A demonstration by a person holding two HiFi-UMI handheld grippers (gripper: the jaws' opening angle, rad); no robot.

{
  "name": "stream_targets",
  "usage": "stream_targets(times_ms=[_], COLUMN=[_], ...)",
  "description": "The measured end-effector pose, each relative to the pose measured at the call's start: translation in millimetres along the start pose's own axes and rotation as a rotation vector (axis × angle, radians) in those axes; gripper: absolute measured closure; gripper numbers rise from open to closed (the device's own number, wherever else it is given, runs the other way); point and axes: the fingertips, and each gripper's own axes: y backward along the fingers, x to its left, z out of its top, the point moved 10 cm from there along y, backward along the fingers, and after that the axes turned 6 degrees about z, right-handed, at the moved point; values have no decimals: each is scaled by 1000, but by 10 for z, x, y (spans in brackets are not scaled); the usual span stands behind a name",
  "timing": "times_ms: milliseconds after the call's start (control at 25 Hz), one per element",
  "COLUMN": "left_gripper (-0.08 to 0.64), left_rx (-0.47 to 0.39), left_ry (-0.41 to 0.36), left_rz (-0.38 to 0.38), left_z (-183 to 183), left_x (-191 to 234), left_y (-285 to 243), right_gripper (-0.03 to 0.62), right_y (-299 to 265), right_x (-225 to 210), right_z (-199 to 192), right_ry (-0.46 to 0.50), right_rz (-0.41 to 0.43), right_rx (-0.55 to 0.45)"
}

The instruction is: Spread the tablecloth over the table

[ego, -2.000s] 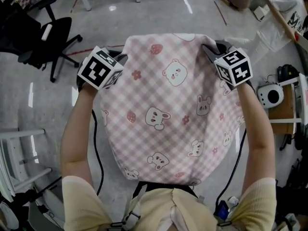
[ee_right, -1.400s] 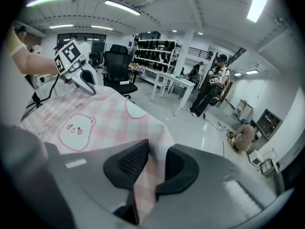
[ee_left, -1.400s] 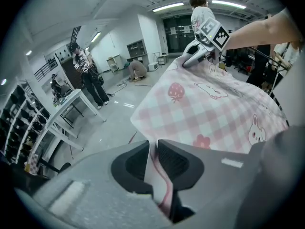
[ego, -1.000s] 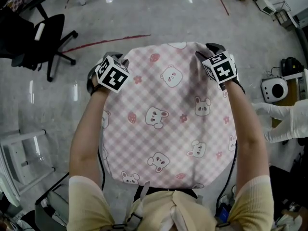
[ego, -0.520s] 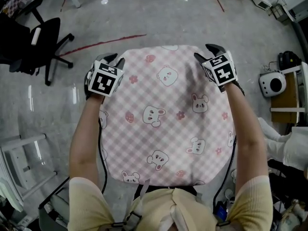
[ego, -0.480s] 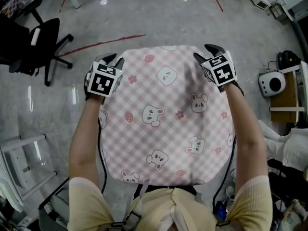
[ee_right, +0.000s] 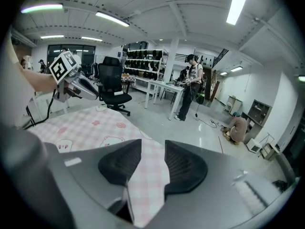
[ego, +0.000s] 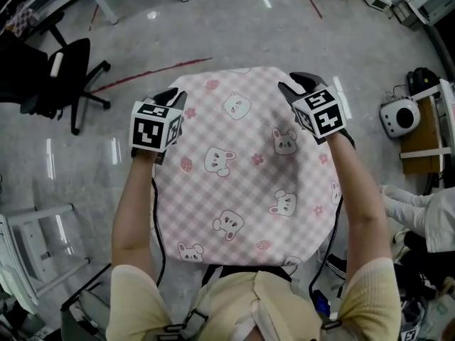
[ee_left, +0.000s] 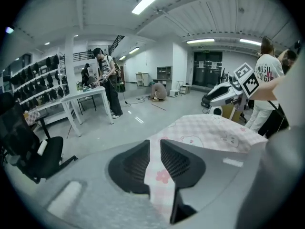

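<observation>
A pink checked tablecloth (ego: 242, 165) printed with bears, rabbits and strawberries is held out flat in the air in front of the person, above the floor. My left gripper (ego: 174, 98) is shut on its far left corner, and in the left gripper view the cloth (ee_left: 159, 185) runs between the jaws of my left gripper (ee_left: 156, 162). My right gripper (ego: 290, 84) is shut on the far right corner; the cloth (ee_right: 145, 187) hangs pinched in my right gripper (ee_right: 153, 165). No table shows under the cloth.
A black office chair (ego: 53, 69) stands at the left, a white table leg (ego: 99, 2) behind it. A desk with a white device (ego: 397, 118) lies at the right, a gloved person (ego: 419, 212) beside it. People (ee_right: 189, 92) stand by white tables farther off.
Both grippers have stretched forward and lowered with the cloth, which now lies flatter and tauter. The view has shifted, and the gloved person at the right has drawn back.
</observation>
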Motion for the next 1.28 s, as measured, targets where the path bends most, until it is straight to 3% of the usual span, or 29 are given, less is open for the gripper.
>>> stream_targets(times_ms=[240,640,760,840,1280], left_gripper=[489,499,554,554,556], left_rx=[-113,-167,-188,-197,-232], left_ry=[110,102,103,96,105], left_rz=[-31,-38,-24,-24,-47], left_z=[207,325,361,358,405], left_x=[-184,-686,-857,-946,-1168], left_y=[341,791,902,960,1297], right_gripper=[462,525,563,586,588], right_y=[382,1028,1215,1283,1629], right_x=[78,276,320,378,734], right_z=[-22,-141,-209,-277,-333], right_ry=[-64,-184,-216,-240,-288], right_rz=[-19,-46,-62,-63,-80], right_rx=[-70,-184,-227,-256,-271])
